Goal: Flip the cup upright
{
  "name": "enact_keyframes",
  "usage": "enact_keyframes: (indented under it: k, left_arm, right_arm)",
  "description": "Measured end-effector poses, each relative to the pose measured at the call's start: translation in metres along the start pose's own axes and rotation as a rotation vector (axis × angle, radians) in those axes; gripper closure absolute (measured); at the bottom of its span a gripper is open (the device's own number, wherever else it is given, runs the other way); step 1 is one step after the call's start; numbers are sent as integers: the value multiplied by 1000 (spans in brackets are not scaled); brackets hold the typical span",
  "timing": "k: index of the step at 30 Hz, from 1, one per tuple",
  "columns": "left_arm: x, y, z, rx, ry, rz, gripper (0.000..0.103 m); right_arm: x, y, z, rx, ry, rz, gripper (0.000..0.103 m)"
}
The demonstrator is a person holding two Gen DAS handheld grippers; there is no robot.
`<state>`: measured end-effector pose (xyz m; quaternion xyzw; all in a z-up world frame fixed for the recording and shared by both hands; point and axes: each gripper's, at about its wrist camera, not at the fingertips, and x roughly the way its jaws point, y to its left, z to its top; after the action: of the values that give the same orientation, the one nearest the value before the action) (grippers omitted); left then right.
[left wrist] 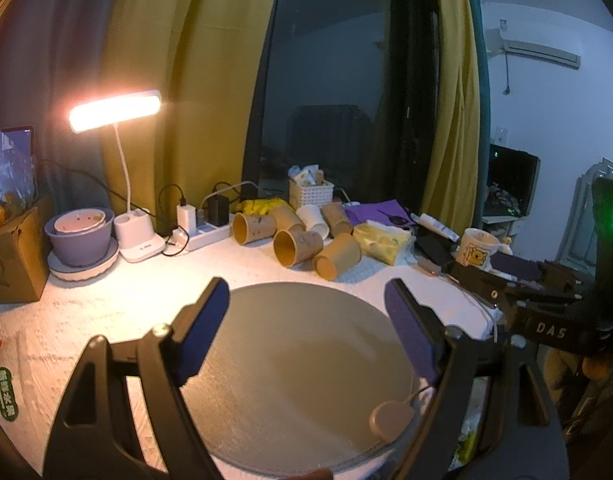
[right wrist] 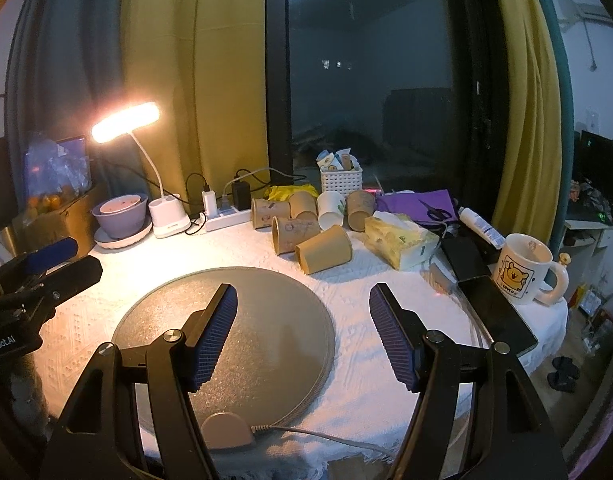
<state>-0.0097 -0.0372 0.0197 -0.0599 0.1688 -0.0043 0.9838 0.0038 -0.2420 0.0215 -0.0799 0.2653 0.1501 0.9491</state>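
Nearest paper cup [right wrist: 324, 254] on side, long axis horizontal, mouth facing left-front; both grippers' jaws spread, holding nothing.

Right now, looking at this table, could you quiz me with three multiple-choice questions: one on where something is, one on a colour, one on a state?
1. Where does the tissue pack lie?
A. Right of the brown paper cups
B. On the round mat
C. Inside the white basket

2. What colour are the pads on the right hand-held gripper?
A. Red
B. Blue
C. White

3. How is the nearest brown paper cup lying?
A. Upright
B. Upside down
C. On its side

Answers:
1 A: the pack sits on the cloth to the right of the cup cluster, off the round mat and in front of the white basket.
2 B: both ribbed pads are blue.
3 C: its mouth faces sideways, so it is tipped over; both the right and the left hand-held gripper are open and empty.
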Motion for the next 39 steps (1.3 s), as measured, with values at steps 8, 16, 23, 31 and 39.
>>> enact_keyframes:
  k: [8,16,23,31,39]
  left_arm:
    - [-4,5,-3,-10,-18,-3,22]
    - [-4,6,-5,-10,-14,-18,22]
    - [-3,5,-6,-13,-6,-17,22]
    - [-7,3,-5,-6,-15,-25,22]
    - [-11,3,-1,-12,-24,-27,22]
  right_arm:
    - [-3,1,-5,-10,-10,3,31]
    - [-3,1,-5,-11,-10,5,31]
    - [-4,3,-2,-13,-14,7,31]
    - [-5,3,1,-15,-17,9,31]
    - [-7,6,5,-22,-24,12,31]
